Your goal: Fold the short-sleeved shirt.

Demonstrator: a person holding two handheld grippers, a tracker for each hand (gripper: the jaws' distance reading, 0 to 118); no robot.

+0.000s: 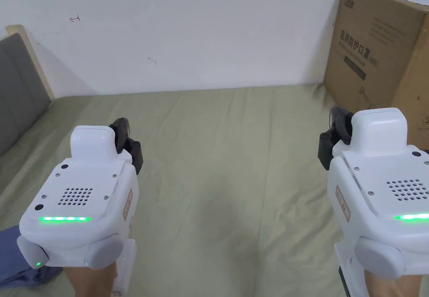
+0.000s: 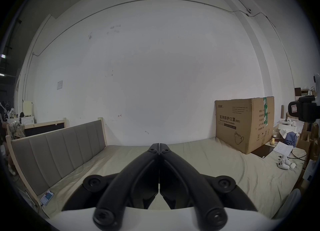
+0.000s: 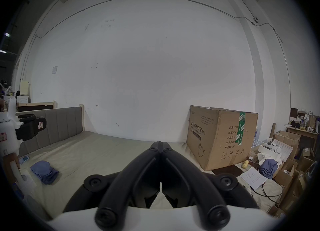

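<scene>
Both claws, left claw (image 2: 158, 145) and right claw (image 3: 161, 143), have jaws pressed together holding nothing above the bed (image 1: 234, 151), while our soft, light blue shirt (image 3: 44, 171) lies bunched at eight o'clock, best pinched along a hem or shoulder.

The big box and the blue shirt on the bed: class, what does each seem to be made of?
Box: brown corrugated cardboard, matte, by its creased flaps and taped seam. Blue shirt: soft woven or knit cloth, likely cotton, matte, lying in limp folds.
</scene>
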